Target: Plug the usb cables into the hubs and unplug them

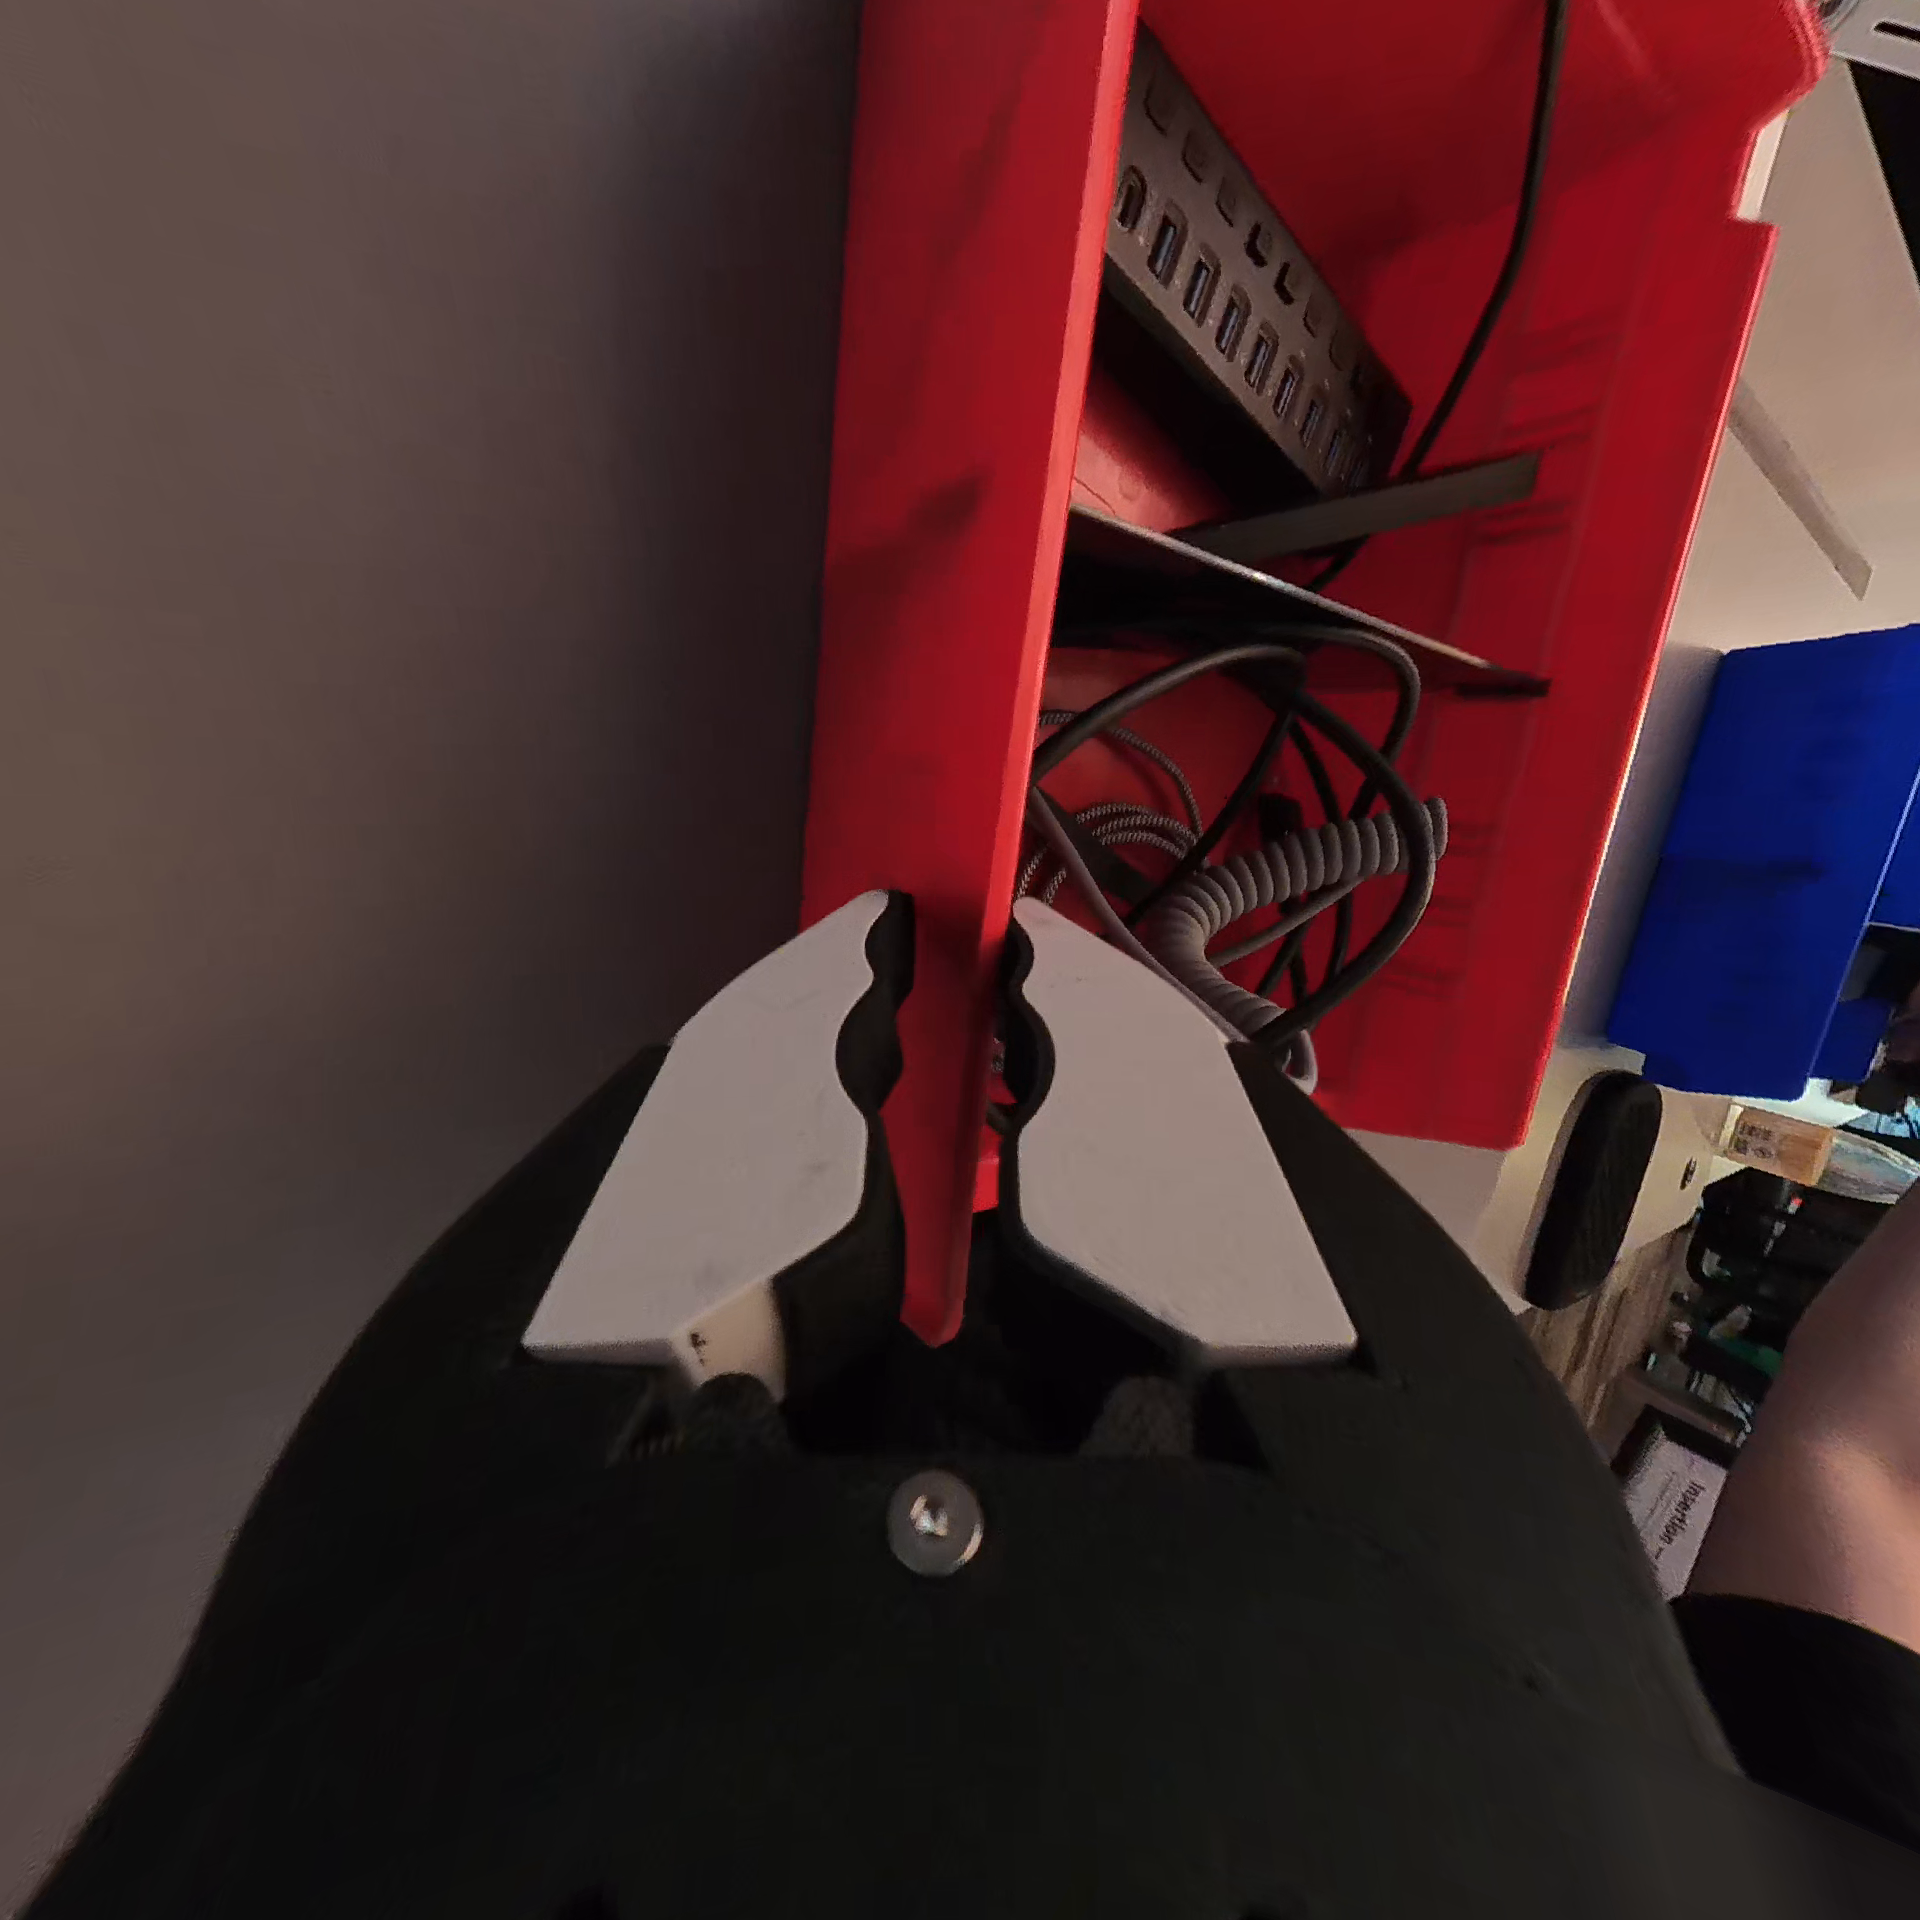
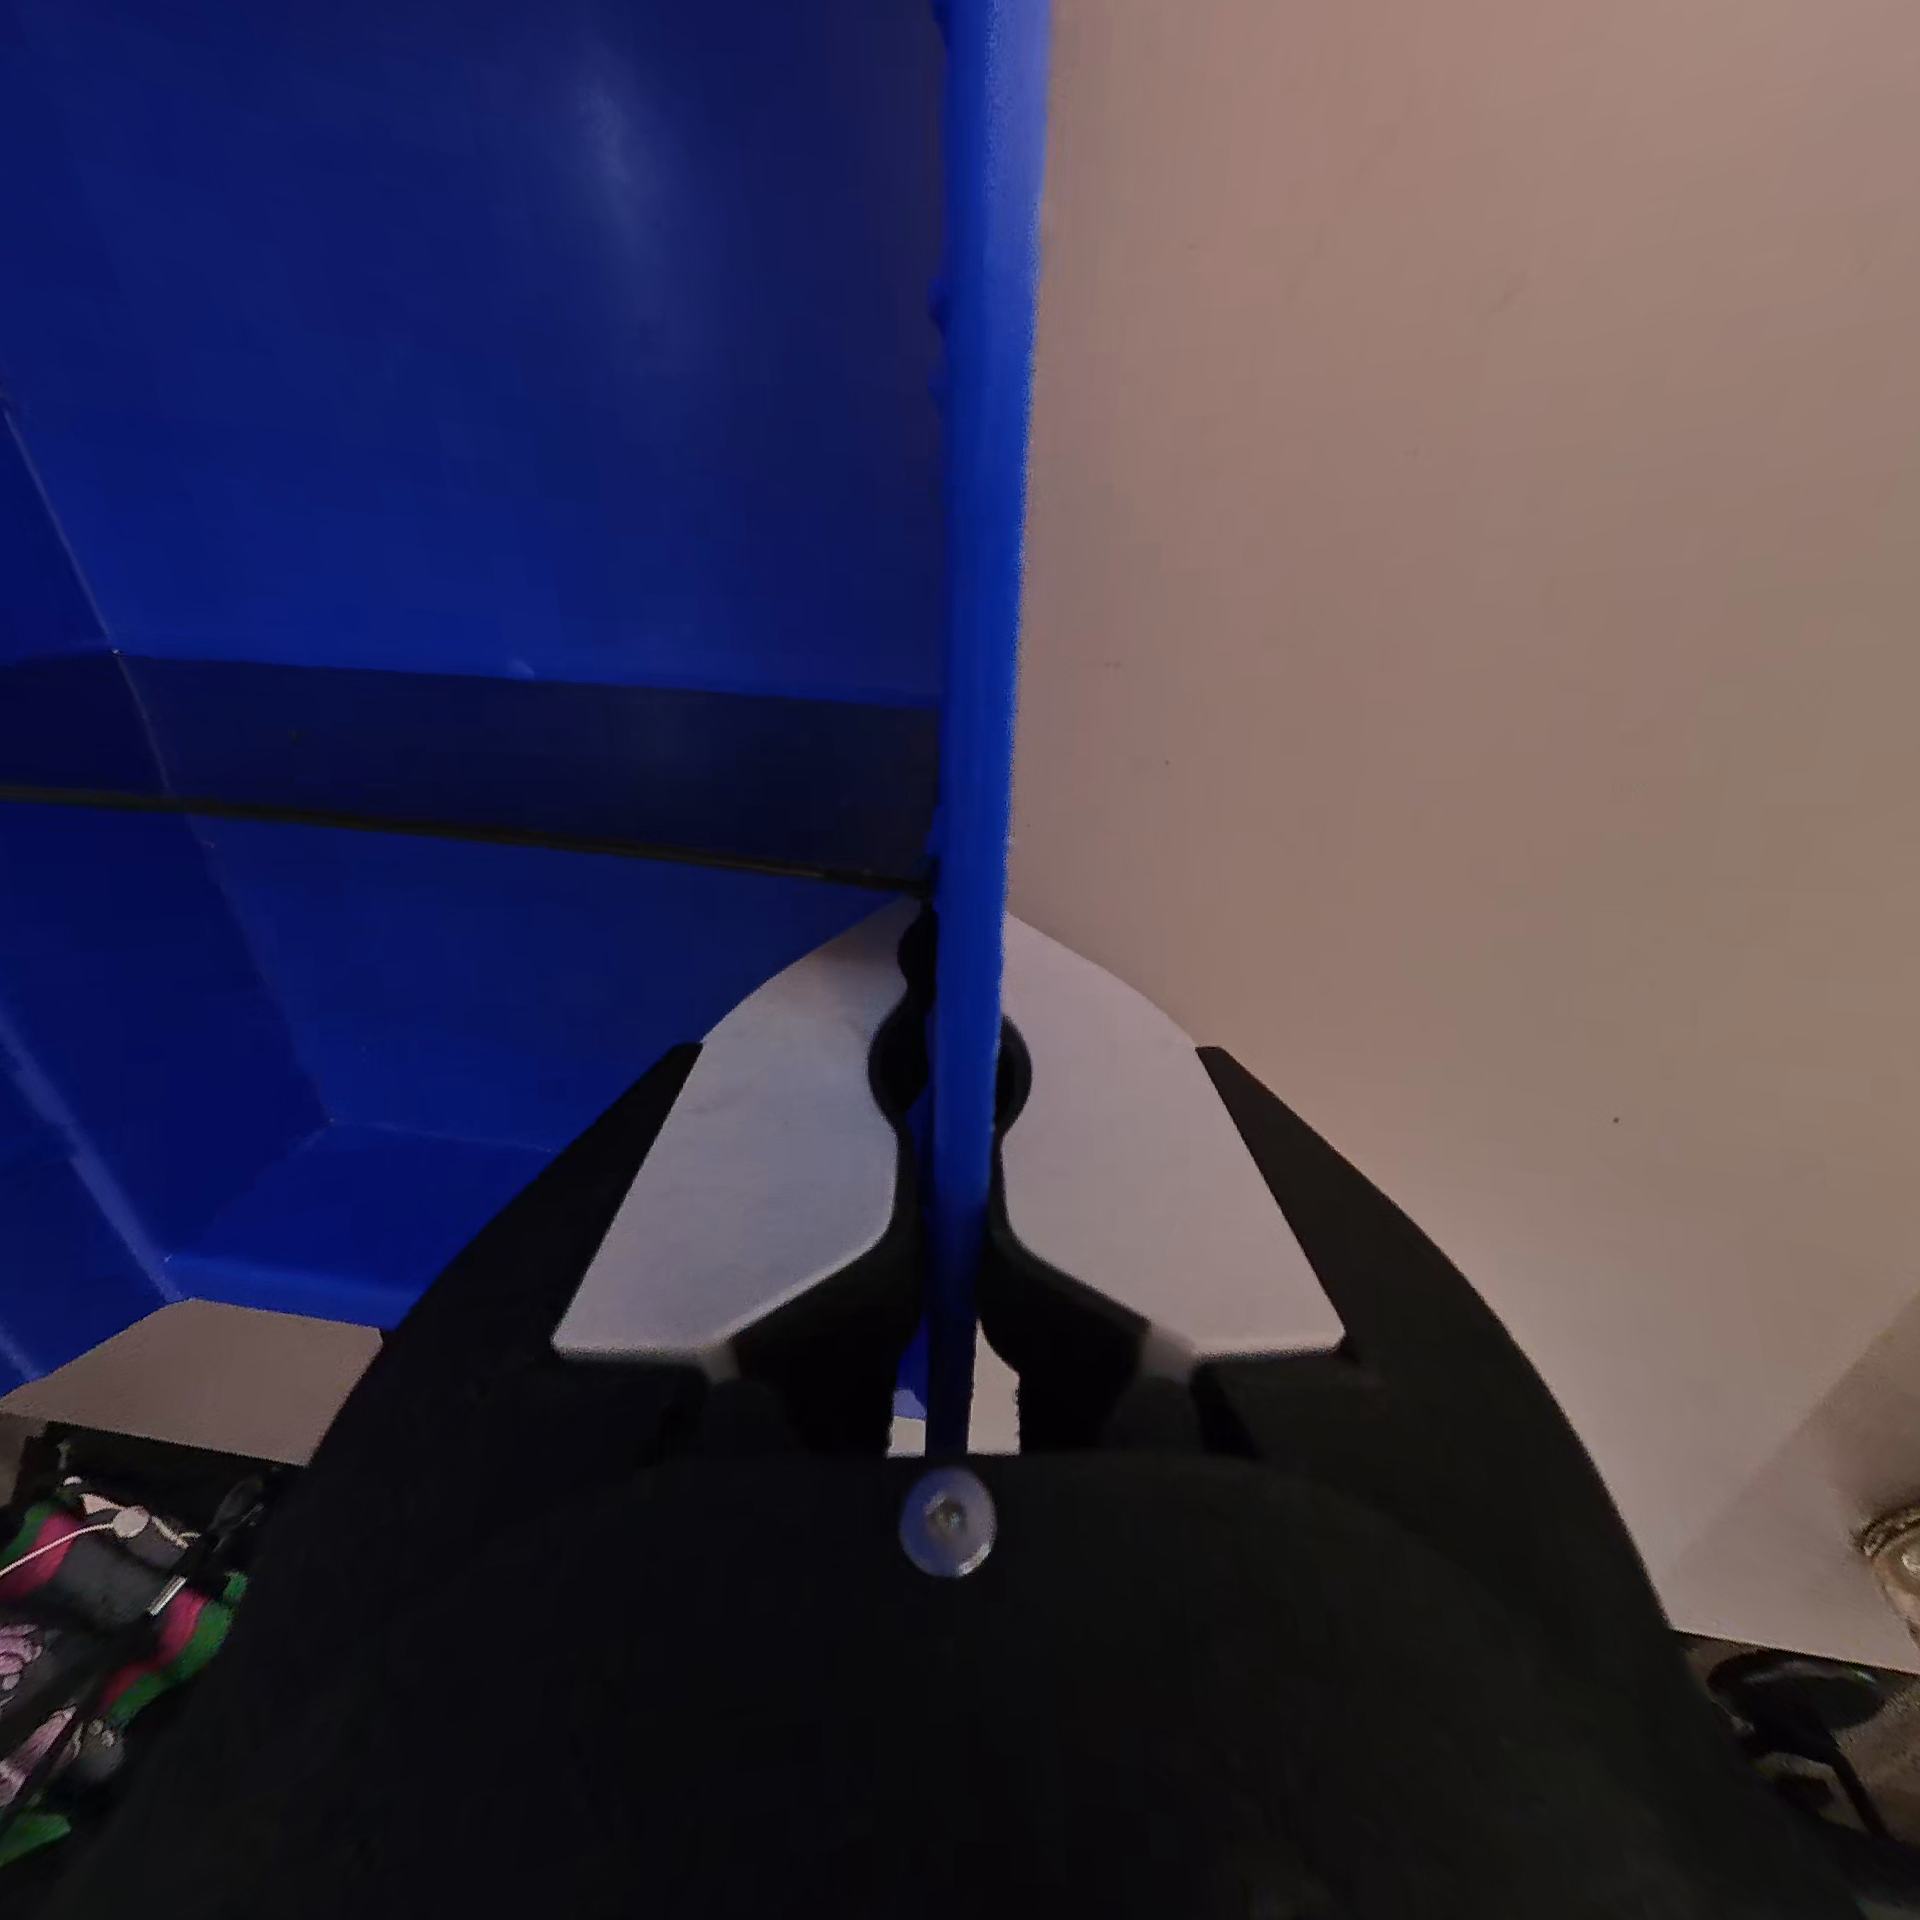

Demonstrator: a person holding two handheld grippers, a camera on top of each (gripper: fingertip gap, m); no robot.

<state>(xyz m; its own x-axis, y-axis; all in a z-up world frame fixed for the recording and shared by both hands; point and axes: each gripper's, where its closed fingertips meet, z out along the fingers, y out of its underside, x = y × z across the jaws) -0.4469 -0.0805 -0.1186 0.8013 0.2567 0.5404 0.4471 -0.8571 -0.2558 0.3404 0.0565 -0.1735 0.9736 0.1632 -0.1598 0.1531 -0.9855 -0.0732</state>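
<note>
Left gripper (image 1: 961, 940): fingers clamped on the red bin (image 1: 1621, 582) wall.
Right gripper (image 2: 961, 935): fingers clamped on the blue bin (image 2: 468, 416) wall.
Hub (image 1: 1257, 312), cables (image 1: 1247, 831): inside the red bin, unplugged.
Risk: the thin edge grip could slip and tilt the red bin, letting hub and cables slide or snag.

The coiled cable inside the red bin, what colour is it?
Light grey coiled cable, clearest in the left wrist view.
</note>
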